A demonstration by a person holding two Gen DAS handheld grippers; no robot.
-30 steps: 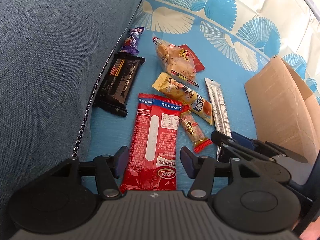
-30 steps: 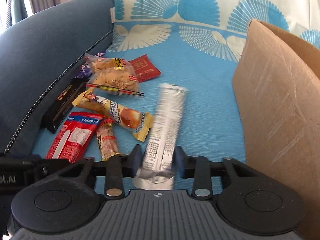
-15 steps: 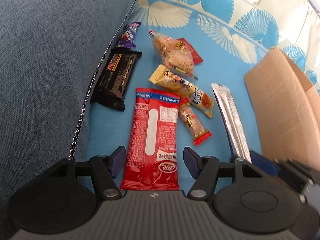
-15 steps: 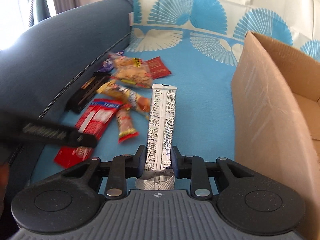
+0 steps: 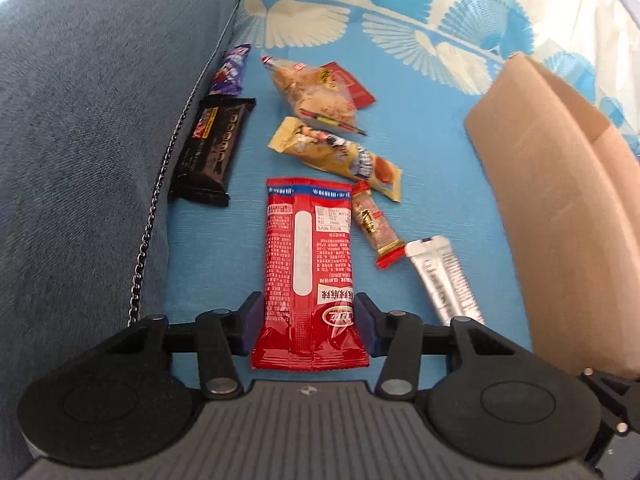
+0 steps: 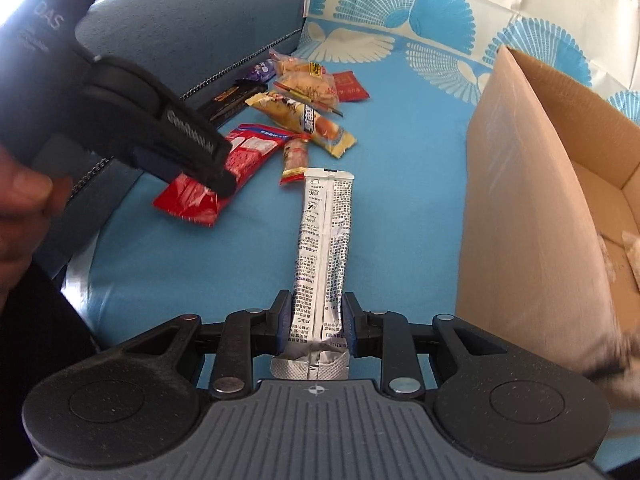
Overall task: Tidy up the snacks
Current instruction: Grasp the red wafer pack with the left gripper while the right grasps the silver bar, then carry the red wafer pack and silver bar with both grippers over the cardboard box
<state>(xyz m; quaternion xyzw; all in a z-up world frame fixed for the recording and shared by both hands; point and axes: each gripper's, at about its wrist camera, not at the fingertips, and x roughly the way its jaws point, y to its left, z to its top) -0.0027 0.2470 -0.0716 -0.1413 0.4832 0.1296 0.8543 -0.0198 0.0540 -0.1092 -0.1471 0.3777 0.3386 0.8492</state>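
A long red snack packet lies on the blue sofa cover, its near end between the pads of my left gripper. The jaws are closing and both pads touch the packet's edges. The right wrist view shows the same packet under the left gripper. My right gripper is shut on the near end of a silver stick packet, held above the cover beside the open cardboard box. The silver packet also shows at the right of the left wrist view.
Loose snacks lie further back: a black bar, a purple packet, a clear biscuit bag, a yellow packet, a small red stick. The grey-blue sofa back rises at the left, the box wall at the right.
My right gripper has carried the silver packet off the cover and rightward, close to the box. The left jaws have narrowed onto the red packet's edges.
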